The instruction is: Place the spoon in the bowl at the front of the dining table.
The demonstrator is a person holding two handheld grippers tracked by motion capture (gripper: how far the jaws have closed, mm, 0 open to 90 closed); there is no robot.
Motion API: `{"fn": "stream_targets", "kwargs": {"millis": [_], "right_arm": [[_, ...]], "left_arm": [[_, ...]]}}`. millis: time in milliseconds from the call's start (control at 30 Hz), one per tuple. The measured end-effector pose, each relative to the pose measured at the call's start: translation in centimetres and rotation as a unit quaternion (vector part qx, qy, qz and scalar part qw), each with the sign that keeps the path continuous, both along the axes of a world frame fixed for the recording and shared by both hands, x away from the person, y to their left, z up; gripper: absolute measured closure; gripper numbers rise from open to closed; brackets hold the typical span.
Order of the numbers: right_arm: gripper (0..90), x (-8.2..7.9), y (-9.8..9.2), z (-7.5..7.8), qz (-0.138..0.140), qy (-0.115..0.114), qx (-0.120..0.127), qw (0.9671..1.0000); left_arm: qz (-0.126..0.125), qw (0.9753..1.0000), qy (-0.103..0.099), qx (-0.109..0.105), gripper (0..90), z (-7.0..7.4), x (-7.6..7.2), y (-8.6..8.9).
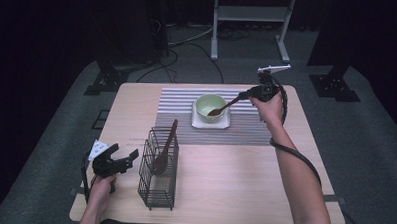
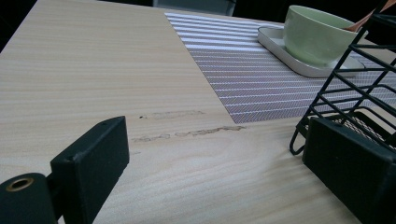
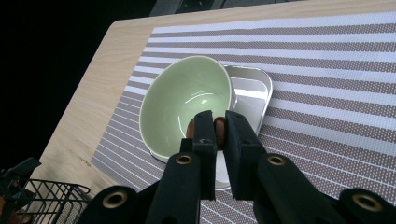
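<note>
The right gripper (image 1: 244, 95) is squeezed tight on the handle of a brown spoon (image 1: 223, 107). The round end of the spoon sits down inside the green bowl (image 1: 209, 107), and the handle sticks up and out over the bowl's edge toward the right gripper. So the spoon lies slanted, low end in the bowl and high end in the jaws. In the right gripper view the jaws are pressed on the spoon (image 3: 219, 130) right above the bowl (image 3: 187, 102).

The bowl stands on a small white tray (image 1: 210, 123), and the tray rests on a striped mat (image 1: 176, 116).

The wire rack (image 1: 159, 168) stands nearer the person than the bowl, off to its left. Another spoon (image 1: 165, 150) already leans in it.

The left gripper (image 1: 122, 159) is open and holds nothing. It hovers just left of the rack, well apart from the bowl. In the left gripper view its jaws are spread wide, with the rack (image 2: 355, 88) beside the right-hand jaw.

The right hand is the one at the bowl, so I think it must lift the spoon up along its slant.
</note>
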State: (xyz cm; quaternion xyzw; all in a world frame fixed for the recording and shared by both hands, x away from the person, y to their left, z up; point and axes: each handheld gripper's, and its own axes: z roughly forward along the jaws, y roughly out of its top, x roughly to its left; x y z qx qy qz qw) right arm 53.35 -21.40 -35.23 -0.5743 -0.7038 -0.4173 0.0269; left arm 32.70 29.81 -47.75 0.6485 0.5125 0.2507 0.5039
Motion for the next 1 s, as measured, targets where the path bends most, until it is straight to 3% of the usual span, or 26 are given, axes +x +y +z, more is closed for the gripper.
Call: {"fn": "stream_targets", "kwargs": {"millis": [1000], "right_arm": [[75.3,-0.3,-1.7,-2.2,-0.012,0.028,0.022,0.9993]], "left_arm": [[0.001,1.0000,0.000,0.000,6.4,0.0,0.0,-0.1]]}}
